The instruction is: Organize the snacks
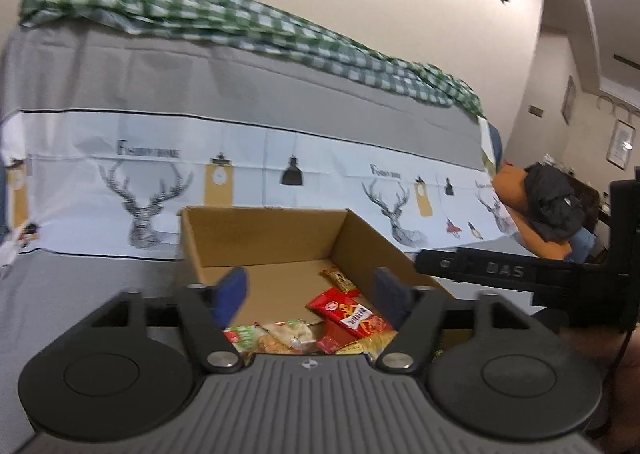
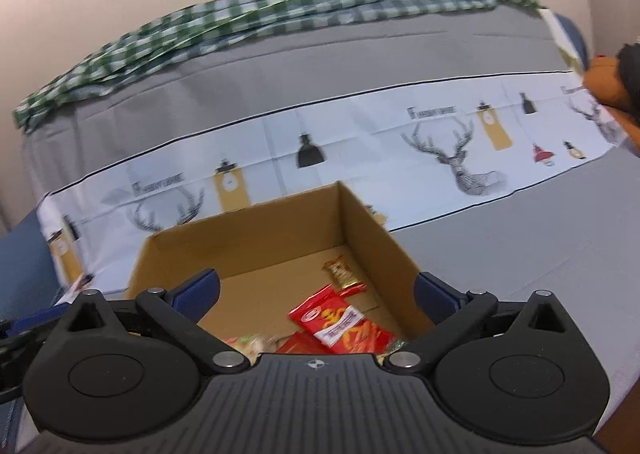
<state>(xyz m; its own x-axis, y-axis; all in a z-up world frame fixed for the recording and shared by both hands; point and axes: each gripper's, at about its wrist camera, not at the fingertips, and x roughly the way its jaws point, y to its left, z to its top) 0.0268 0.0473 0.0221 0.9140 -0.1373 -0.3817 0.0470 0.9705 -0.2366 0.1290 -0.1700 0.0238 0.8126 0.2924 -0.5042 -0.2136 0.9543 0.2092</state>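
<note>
Both grippers, left [image 1: 310,296] and right [image 2: 316,290], are held with fingers apart and empty above the cardboard box [image 2: 256,238]. Inside, at its near right, the red snack packet [image 2: 344,324] is seen: light, crinkly, slippery, best pinched at a sealed edge.

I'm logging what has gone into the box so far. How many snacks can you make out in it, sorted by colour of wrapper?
In the cardboard box, as far as the views show:
Red packets: 2, a big one and a second partly under it
Brown and gold bar: 1
Green and white packet: 1
Pale clear bag: 1
Yellow packet: 1
Total: 6; the near end is hidden, so more may lie there.
</note>
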